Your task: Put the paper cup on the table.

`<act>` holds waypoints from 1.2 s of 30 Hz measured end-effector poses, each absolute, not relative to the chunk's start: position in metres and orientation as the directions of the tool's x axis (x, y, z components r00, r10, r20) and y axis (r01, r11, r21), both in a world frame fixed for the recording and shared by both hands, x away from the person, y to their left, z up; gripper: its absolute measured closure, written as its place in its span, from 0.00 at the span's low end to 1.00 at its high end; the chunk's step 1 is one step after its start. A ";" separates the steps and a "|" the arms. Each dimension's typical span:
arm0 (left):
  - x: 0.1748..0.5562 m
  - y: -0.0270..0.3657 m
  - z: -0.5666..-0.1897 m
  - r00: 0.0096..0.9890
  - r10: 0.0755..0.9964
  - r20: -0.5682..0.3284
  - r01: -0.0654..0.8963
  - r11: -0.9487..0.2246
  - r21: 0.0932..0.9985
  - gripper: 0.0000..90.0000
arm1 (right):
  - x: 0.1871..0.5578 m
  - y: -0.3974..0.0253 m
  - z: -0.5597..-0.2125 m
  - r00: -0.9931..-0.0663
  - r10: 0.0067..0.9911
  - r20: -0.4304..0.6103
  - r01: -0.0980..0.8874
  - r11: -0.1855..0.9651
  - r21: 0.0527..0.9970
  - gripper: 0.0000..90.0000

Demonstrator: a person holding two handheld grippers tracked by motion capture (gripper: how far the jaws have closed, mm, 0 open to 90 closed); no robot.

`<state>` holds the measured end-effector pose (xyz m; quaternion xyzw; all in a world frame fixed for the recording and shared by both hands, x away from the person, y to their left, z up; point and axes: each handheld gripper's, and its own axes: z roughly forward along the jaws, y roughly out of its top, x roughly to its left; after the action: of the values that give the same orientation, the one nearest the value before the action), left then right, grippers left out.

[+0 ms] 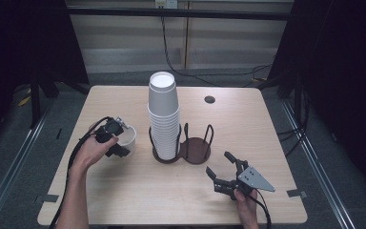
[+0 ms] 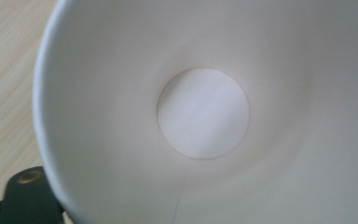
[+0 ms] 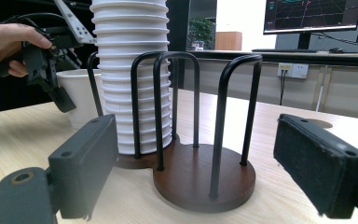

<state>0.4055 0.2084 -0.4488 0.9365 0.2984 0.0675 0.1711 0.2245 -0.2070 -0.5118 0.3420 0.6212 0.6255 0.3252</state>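
Wooden table [image 1: 124, 191]: left gripper [image 1: 116, 141] pinches single cup [image 1: 126, 136] rim, centre-left. Keep grip steady when lifting. Right gripper [image 1: 221, 167] gapes wide, empty, lower right.

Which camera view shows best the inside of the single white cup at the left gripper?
The left gripper view: it looks straight into the single white cup, down to its round bottom. The high view shows it small, beside the left gripper. The right gripper view shows its outer wall.

Wooden table [image 1: 124, 191]: cup [image 1: 126, 138], holder [image 1: 195, 150].
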 end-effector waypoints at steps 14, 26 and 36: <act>0.387 0.233 -0.438 0.775 0.632 0.024 0.540 -0.681 0.495 0.18 | 0.224 -0.207 -0.512 -0.554 0.832 0.024 0.018 -0.017 1.000 0.15; 0.365 0.242 -0.427 0.744 0.668 0.005 0.500 -0.561 0.660 0.18 | 0.224 -0.207 -0.512 -0.555 0.832 0.023 0.017 -0.017 1.000 0.15; 0.351 0.245 -0.423 0.722 0.691 -0.010 0.446 -0.455 0.770 0.18 | 0.224 -0.207 -0.512 -0.556 0.831 0.023 0.017 -0.017 1.000 0.15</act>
<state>0.3512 0.2452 -0.4227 0.8389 0.3390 0.1545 0.3968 0.2243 -0.2070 -0.5118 0.3411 0.6214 0.6261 0.3249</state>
